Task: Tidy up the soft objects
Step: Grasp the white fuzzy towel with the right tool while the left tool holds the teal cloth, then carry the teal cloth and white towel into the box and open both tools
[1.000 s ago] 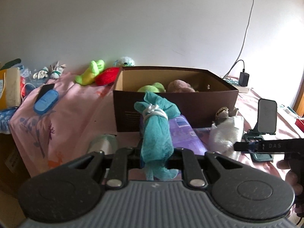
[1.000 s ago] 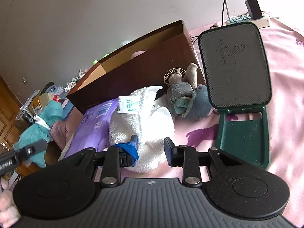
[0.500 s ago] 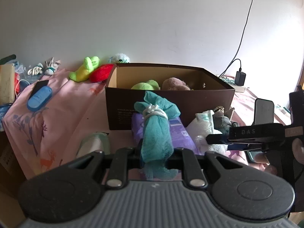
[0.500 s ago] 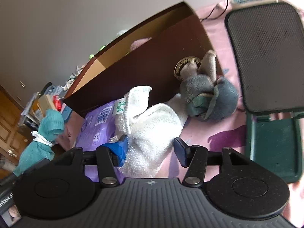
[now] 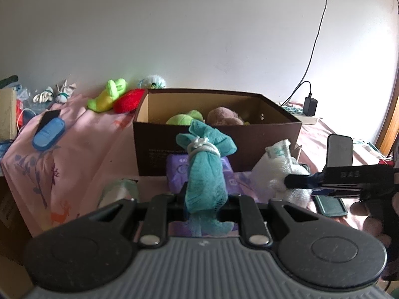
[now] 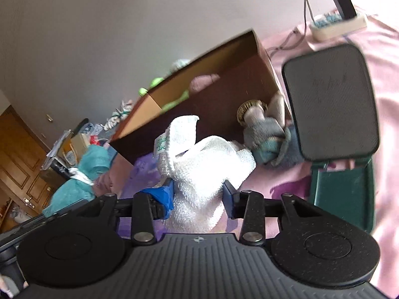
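At lower centre, a white towel (image 6: 207, 172) was loosely pinched by the right hand-held gripper (image 6: 198, 195), a teal bundle (image 5: 205, 174) by the left hand-held gripper (image 5: 203, 205); slippage short of the box (image 5: 217, 147) was judged likely.

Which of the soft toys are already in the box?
The lime-green plush and the brown plush inside the brown box. The teal bundle is in the left tongs, outside it.

White wall (image 5: 199, 37), wooden door (image 6: 17, 154) (left), pink bedsheet (image 5: 82, 134).
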`<action>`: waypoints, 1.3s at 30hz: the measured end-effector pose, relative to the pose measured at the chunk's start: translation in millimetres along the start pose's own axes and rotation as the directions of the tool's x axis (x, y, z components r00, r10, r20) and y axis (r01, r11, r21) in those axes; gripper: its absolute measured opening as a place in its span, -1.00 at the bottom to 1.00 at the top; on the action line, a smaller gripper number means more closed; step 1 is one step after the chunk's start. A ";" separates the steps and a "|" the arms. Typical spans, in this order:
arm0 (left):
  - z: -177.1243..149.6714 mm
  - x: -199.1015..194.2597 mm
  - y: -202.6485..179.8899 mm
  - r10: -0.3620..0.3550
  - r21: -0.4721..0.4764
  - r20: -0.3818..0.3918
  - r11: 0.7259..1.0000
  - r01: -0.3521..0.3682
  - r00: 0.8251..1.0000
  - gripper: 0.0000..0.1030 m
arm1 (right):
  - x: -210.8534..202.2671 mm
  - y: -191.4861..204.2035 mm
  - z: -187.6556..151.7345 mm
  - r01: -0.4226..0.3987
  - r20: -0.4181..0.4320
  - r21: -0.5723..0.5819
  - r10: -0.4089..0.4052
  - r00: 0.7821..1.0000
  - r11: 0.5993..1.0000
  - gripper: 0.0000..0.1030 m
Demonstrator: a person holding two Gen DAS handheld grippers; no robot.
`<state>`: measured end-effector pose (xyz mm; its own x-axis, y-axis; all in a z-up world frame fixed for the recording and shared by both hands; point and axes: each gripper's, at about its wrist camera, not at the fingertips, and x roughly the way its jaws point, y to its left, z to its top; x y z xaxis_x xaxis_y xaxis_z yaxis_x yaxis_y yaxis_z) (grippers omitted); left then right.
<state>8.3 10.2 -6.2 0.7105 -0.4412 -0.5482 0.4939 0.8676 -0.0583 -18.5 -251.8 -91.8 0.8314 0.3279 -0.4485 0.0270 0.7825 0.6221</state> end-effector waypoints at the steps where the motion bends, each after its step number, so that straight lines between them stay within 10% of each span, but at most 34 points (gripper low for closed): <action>1: 1.9 -0.4 -0.2 -0.003 0.001 0.004 1.000 0.003 1.000 -0.68 | -4.5 1.5 4.3 -0.016 0.008 -0.005 0.016 1.000 1.000 -0.55; 7: 23.2 -0.5 2.4 -0.030 0.004 0.046 1.000 0.030 0.998 -0.67 | -20.5 14.7 44.8 -0.077 0.082 -0.054 0.082 0.993 0.996 -0.53; 24: 114.4 89.2 18.8 -0.044 -0.007 0.048 0.999 0.044 0.998 -0.63 | 62.9 7.1 157.1 0.203 0.069 -0.216 -0.193 0.979 0.955 -0.48; 39: 117.7 165.9 25.2 -0.041 -0.039 -0.087 0.999 0.037 0.995 0.21 | 111.0 6.3 171.5 0.302 0.040 -0.280 -0.303 0.952 0.911 -0.43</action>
<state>197.6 -68.2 -0.3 0.6436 -0.4546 -0.6157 0.5004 0.8587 -0.1110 169.2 -301.3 -27.6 0.8059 0.0540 -0.5896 0.1201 0.9602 0.2522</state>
